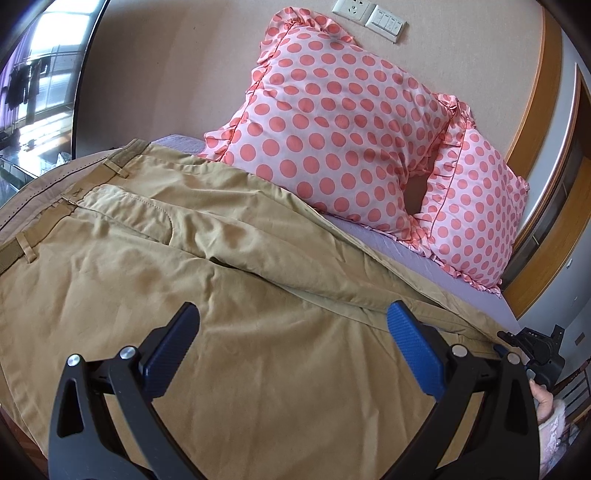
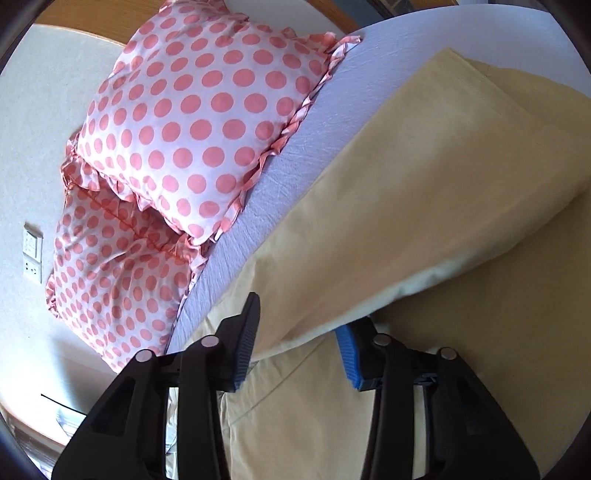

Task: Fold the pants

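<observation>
Tan pants (image 1: 221, 258) lie spread on the bed, waistband at the left in the left wrist view. My left gripper (image 1: 291, 325) is open and empty, hovering just above the upper leg area. In the right wrist view a pant leg (image 2: 424, 206) is folded over the rest of the pants. My right gripper (image 2: 301, 325) is open, with its fingers either side of the edge of that folded leg; the blue pad (image 2: 351, 354) of one finger is partly hidden under the cloth. The right gripper also shows at the right edge of the left wrist view (image 1: 532, 350).
Two pink polka-dot pillows (image 1: 332, 122) lean against the headboard wall behind the pants, also in the right wrist view (image 2: 192, 122). A lilac sheet (image 1: 443, 273) covers the bed. The bed's edge and a window (image 1: 40, 74) are at the left. Wall sockets (image 1: 369, 14) are above the pillows.
</observation>
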